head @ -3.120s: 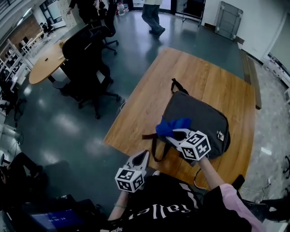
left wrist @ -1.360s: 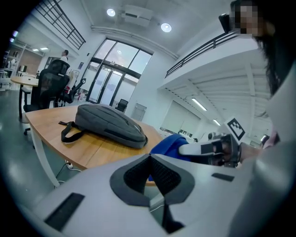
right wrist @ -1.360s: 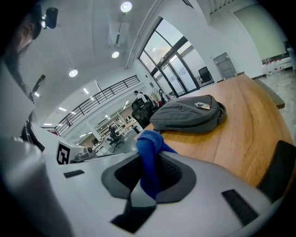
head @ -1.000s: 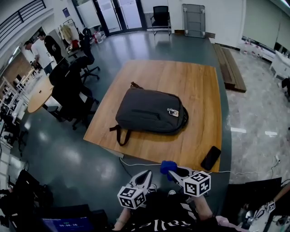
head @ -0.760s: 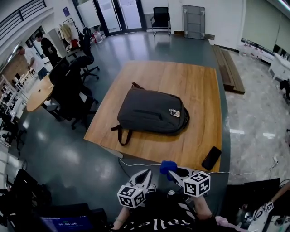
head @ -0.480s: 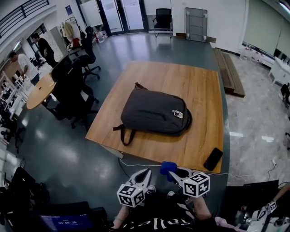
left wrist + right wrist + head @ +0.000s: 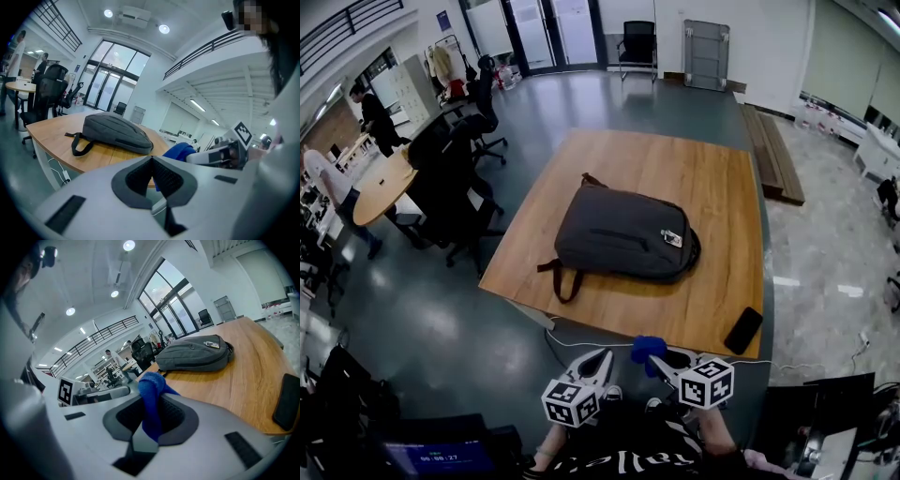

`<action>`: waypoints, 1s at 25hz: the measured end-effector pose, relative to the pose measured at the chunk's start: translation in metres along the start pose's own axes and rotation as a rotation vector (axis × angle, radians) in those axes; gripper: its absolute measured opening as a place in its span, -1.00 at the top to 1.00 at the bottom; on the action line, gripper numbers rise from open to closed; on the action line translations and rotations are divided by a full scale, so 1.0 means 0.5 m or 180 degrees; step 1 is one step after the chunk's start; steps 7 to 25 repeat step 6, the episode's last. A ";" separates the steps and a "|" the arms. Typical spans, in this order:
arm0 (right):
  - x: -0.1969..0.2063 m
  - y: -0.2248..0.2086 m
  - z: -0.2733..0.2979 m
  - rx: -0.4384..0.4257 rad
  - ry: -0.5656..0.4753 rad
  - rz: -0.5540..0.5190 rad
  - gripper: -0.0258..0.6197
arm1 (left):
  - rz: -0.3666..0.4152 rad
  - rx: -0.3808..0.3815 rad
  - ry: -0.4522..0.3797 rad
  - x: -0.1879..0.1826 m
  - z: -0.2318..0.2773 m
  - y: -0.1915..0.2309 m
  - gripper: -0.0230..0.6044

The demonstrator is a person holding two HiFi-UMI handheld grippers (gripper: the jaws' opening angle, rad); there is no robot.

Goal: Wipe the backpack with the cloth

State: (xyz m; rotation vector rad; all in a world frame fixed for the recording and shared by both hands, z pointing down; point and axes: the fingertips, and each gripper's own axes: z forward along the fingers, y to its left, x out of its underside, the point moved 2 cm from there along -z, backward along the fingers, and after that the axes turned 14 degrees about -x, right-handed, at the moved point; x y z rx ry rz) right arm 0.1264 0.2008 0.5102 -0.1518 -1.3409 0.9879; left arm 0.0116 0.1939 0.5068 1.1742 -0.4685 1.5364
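Likely the approach step: the right hand-held gripper point(image 7: 660, 360) pinches the blue cloth point(image 7: 646, 346), the left hand-held gripper point(image 7: 599, 362) is closed and empty, and next comes reaching forward to the backpack point(image 7: 623, 234) on the desk point(image 7: 717, 178).

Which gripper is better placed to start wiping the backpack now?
Right. The right gripper is shut on the cloth; the left gripper is shut and empty. Both are short of the backpack.
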 end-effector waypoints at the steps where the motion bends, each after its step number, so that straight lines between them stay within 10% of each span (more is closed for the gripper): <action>1: 0.000 0.000 -0.001 0.0009 -0.0004 0.0002 0.72 | 0.0000 0.0009 0.0000 0.000 0.000 -0.001 0.93; 25: 0.009 -0.004 -0.007 0.0045 -0.0010 0.0023 0.71 | 0.0020 0.0040 -0.0001 0.003 0.001 -0.004 0.93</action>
